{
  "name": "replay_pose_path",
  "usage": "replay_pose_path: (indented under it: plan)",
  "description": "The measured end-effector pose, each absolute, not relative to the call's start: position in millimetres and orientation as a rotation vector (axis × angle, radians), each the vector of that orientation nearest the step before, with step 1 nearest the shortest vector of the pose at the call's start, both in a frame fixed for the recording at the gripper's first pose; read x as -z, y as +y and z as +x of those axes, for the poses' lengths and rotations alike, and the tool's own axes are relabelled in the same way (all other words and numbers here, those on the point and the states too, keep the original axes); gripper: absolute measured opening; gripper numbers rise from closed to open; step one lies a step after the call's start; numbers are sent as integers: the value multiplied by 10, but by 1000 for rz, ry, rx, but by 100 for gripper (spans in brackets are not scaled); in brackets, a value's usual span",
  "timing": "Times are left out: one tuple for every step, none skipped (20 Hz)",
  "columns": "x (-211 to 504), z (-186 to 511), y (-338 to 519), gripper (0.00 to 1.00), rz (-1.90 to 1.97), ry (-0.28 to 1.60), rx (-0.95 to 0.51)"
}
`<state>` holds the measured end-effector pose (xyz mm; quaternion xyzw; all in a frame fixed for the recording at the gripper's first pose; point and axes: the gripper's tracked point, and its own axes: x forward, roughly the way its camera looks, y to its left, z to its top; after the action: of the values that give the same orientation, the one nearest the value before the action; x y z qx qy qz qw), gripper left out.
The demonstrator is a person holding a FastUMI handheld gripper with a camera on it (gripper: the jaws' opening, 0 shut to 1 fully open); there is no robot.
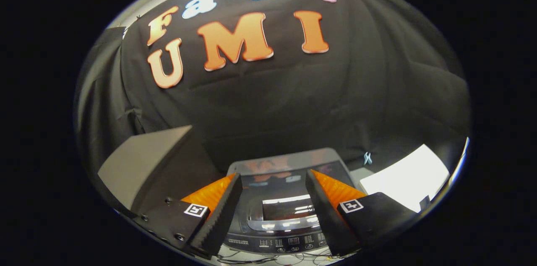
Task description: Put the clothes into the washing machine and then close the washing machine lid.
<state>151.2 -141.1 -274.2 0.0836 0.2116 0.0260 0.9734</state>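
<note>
- A grey slanted panel (142, 165) is seen left of the fingers, against the black cloth wall (272, 98).
- The gripper (272, 182) is held wide open, with nothing between its fingers.
- The grey top-loading washing machine (289, 161) is seen between and beyond the fingers, its dark glossy lid (277, 207) down and its control strip (289, 243) nearest.
- A white flat sheet (405, 180) is seen just right of the machine.

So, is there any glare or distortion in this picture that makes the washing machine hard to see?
Gripper view: bright glare streaks lie on the washing machine lid; fisheye distortion bends the scene; a white sheet beside it is overexposed; the open claw looks sharp.
</note>
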Motion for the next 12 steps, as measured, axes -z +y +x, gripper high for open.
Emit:
replay_pose_path:
  plan:
    - [2505, 1475, -1428, 98, 156, 390, -49]
    - [2277, 1420, -1430, 98, 144, 355, -46]
    - [2050, 1382, -1443, 98, 134, 318, -40]
    - [1847, 1347, -1442, 98, 130, 281, -39]
    - [1670, 1341, -1427, 98, 127, 248, -37]
    - [1511, 1256, -1463, 98, 124, 217, -34]
    - [1343, 1192, -1468, 98, 119, 186, -33]
    - [1171, 1143, -1457, 98, 111, 157, -34]
    - [1025, 1102, -1433, 98, 99, 132, -41]
    - [902, 1079, -1425, 98, 81, 109, -39]
    - [801, 1028, -1412, 98, 61, 94, -36]
    - [716, 989, -1390, 98, 45, 81, -35]
